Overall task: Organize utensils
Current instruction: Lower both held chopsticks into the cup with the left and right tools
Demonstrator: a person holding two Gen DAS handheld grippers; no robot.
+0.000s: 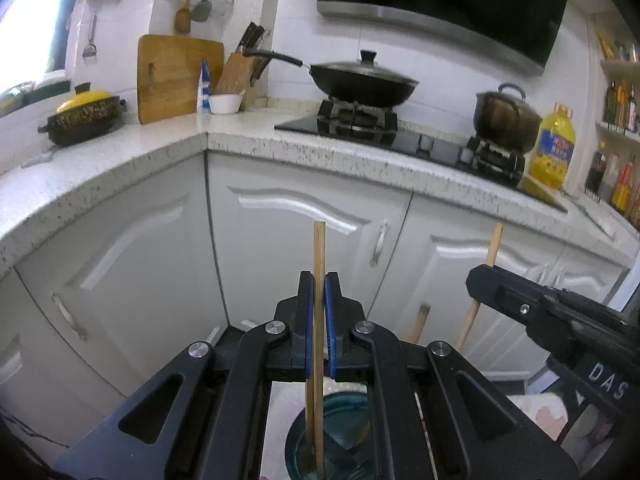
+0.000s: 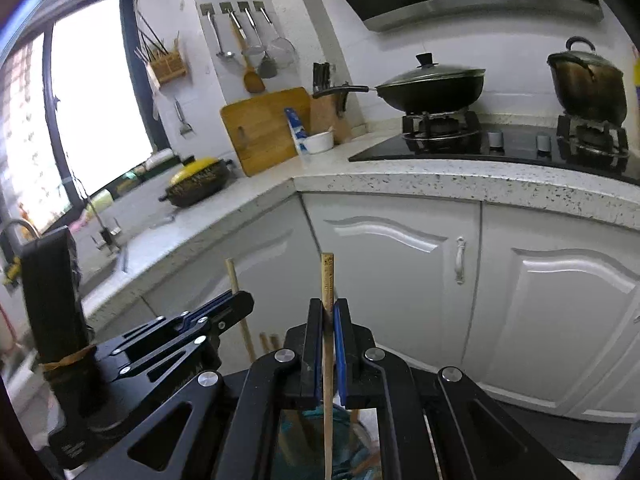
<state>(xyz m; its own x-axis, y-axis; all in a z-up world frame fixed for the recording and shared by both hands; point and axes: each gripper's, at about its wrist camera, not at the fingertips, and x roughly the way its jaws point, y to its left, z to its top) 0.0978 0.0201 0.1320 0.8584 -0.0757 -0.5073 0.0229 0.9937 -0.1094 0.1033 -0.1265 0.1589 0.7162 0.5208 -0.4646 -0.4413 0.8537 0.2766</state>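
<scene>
My left gripper [image 1: 319, 280] is shut on a bamboo chopstick [image 1: 319, 248] that stands upright, its lower end inside a teal glass cup [image 1: 340, 440] below. My right gripper [image 2: 329, 306] is shut on another upright chopstick [image 2: 328, 276], also reaching down into the cup [image 2: 360, 448]. In the left wrist view the right gripper [image 1: 486, 280] shows at the right, holding its chopstick [image 1: 494, 244]. In the right wrist view the left gripper [image 2: 240, 300] shows at the left with its chopstick [image 2: 232, 276]. More chopsticks [image 2: 268, 342] stand in the cup between them.
White cabinet doors [image 1: 280, 232] and a speckled countertop [image 1: 320, 148] lie ahead. On it stand a wok [image 1: 362, 80] and a pot [image 1: 506, 116] on the stove, an oil bottle [image 1: 552, 148], a cutting board [image 1: 172, 76], a knife block [image 1: 240, 68] and a yellow-lidded casserole [image 1: 84, 114]. A sink tap [image 2: 24, 228] is at left.
</scene>
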